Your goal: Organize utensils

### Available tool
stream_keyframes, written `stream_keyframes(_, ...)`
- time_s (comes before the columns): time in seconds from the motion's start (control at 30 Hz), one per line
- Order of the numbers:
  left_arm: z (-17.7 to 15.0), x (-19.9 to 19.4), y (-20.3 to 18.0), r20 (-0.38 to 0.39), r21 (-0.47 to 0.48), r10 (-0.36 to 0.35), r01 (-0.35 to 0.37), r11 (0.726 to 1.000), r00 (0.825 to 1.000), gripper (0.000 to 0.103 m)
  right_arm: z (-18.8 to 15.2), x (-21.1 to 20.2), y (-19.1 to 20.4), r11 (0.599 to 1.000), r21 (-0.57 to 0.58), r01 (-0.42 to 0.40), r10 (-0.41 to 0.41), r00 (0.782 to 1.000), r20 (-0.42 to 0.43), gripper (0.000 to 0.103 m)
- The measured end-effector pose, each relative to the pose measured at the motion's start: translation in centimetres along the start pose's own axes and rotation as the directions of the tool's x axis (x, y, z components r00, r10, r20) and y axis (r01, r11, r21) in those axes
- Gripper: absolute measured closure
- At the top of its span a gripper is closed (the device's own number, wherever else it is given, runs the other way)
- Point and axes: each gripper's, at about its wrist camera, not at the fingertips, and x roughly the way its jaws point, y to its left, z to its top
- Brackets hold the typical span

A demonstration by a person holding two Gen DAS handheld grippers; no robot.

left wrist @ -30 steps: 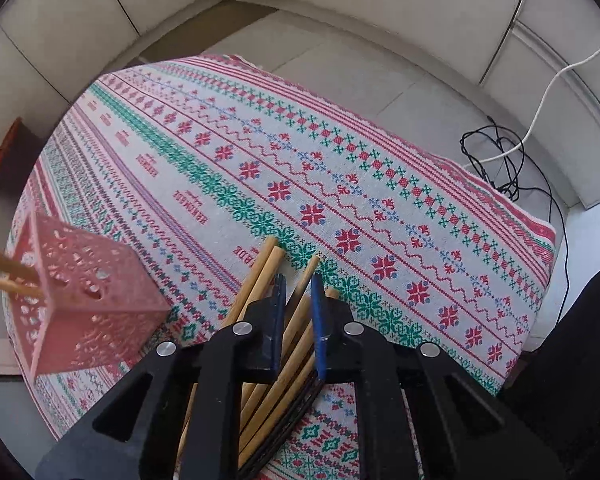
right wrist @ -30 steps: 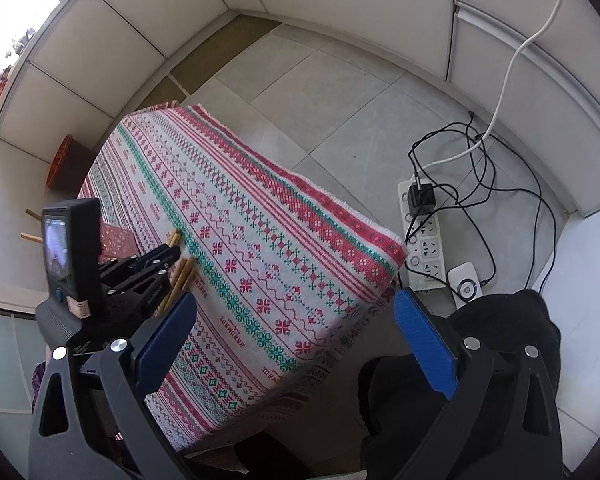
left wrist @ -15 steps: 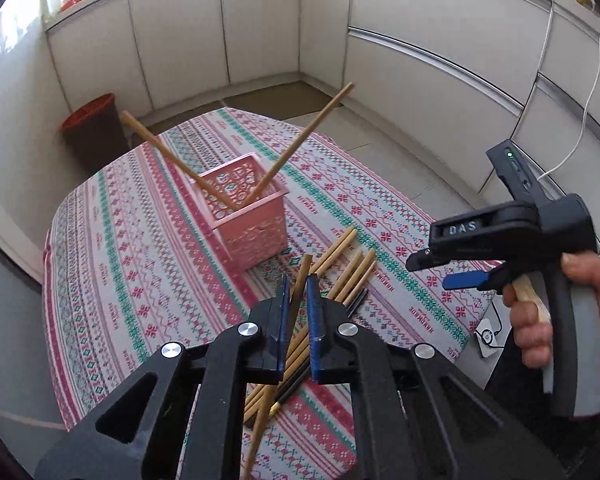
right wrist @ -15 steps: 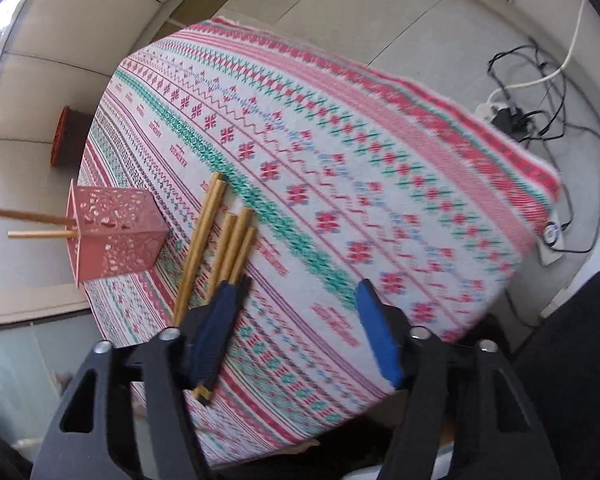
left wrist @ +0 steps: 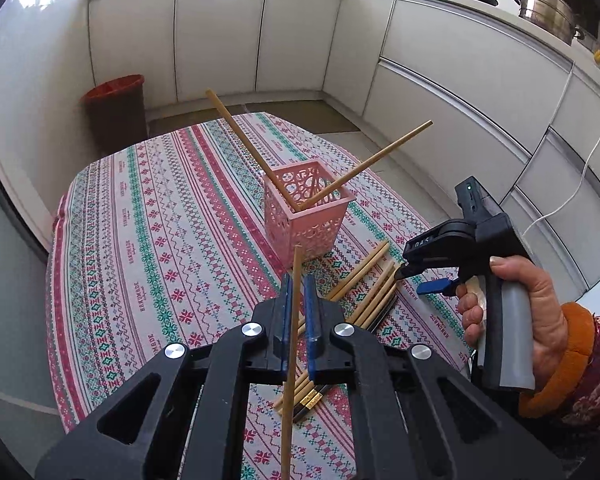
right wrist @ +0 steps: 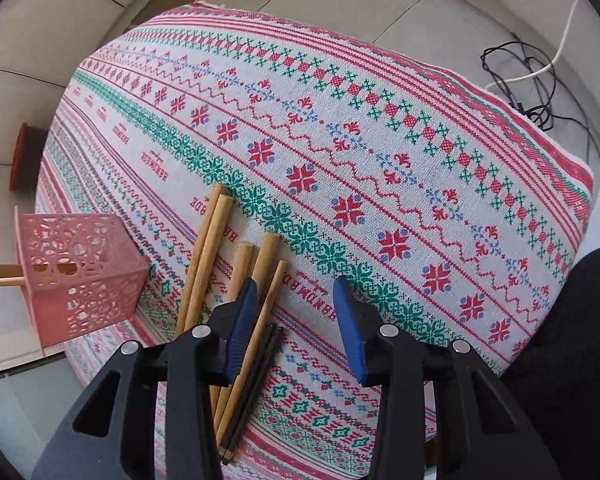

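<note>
- One bamboo chopstick (left wrist: pixel 294 320), clamped in left gripper (left wrist: pixel 299 300), long axis along the fingers; pink basket (left wrist: pixel 306 216) just ahead of tip.
- Right gripper (right wrist: pixel 300 320), jaws closing, nothing between; loose chopsticks (right wrist: pixel 220 264) beneath left finger.

The word "HANDMADE" was woven in red, repeated along the stripes of the tablecloth (left wrist: pixel 148 216) covering the table. Pale characters, seemingly "DAS", were printed on the black body of the right gripper (left wrist: pixel 428 280).
</note>
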Motion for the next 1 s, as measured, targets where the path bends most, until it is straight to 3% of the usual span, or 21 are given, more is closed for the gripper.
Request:
stream_keyframes(0.07, 0.0, -0.2, 0.3, 0.004, -0.008, -0.007, 0.007, 1.000, 1.000, 0.098, -0.4, 0.1, 0.6, 0.999, -0.006, 0.045, -0.045, 0.999, 0.015, 0.067)
stream_keyframes(0.17, 0.0, -0.4, 1.0, 0.011, -0.023, -0.015, 0.015, 1.000, 1.000, 0.097, -0.8, 0.3, 0.7, 0.998, 0.043, 0.038, -0.038, 0.999, 0.001, 0.067)
stream_keyframes(0.33, -0.1, -0.2, 1.6, -0.001, -0.036, -0.005, 0.005, 0.999, 1.000, 0.097, -1.4, 0.6, 1.5, 0.997, 0.031, 0.067, -0.068, 0.998, 0.010, 0.069)
stream_keyframes(0.4, -0.1, 0.3, 2.5, -0.026, -0.064, 0.007, -0.009, 0.998, 1.000, 0.096, -1.7, 0.7, 2.1, 0.995, 0.035, 0.093, -0.094, 0.995, 0.017, 0.077)
stream_keyframes(0.43, -0.1, 0.7, 3.3, -0.049, -0.092, 0.002, -0.006, 0.996, 0.999, 0.093, -1.5, 0.8, 2.6, 0.994, 0.046, 0.098, -0.099, 0.995, 0.018, 0.080)
stream_keyframes(0.47, -0.1, 1.3, 4.1, -0.081, -0.121, -0.012, 0.002, 0.993, 0.997, 0.086, -1.3, 0.9, 2.7, 0.994, 0.057, 0.096, -0.098, 0.995, 0.019, 0.090)
stream_keyframes(0.53, -0.1, 3.3, 6.7, -0.150, -0.209, -0.012, -0.020, 0.978, 0.989, 0.070, -0.9, 1.0, 2.3, 0.993, 0.095, 0.072, -0.073, 0.997, 0.014, 0.094)
stream_keyframes(0.6, 0.2, 6.4, 8.5, -0.246, -0.239, -0.053, -0.007, 0.971, 0.968, 0.063, -0.8, 1.0, 2.1, 0.993, 0.113, 0.044, -0.045, 0.999, 0.006, 0.095)
stream_keyframes(0.67, 0.7, 9.0, 9.2, -0.311, -0.251, -0.051, -0.030, 0.967, 0.949, 0.063, -0.4, 0.7, 1.2, 0.994, 0.111, 0.011, -0.011, 1.000, 0.003, 0.095)
stream_keyframes(0.77, 1.8, 12.5, 7.9, -0.378, -0.165, -0.047, -0.017, 0.986, 0.924, 0.063, -0.2, 0.6, -0.3, 0.993, 0.114, -0.040, 0.041, 0.999, -0.007, 0.095)
stream_keyframes(0.87, 2.1, 16.1, 7.3, -0.453, -0.081, 0.029, -0.073, 0.994, 0.891, 0.062, 0.4, 0.4, -1.0, 0.991, 0.118, -0.058, 0.060, 0.998, -0.018, 0.095)
stream_keyframes(0.97, 1.3, 18.5, 7.6, -0.510, -0.067, 0.058, -0.108, 0.992, 0.858, 0.062, 1.3, 0.3, -2.2, 0.990, 0.119, -0.074, 0.077, 0.997, -0.020, 0.095)
stream_keyframes(1.0, 1.1, 18.8, 7.4, -0.503, -0.045, 0.079, -0.117, 0.992, 0.861, 0.063, 1.5, 0.3, -2.4, 0.990, 0.119, -0.079, 0.082, 0.996, -0.019, 0.095)
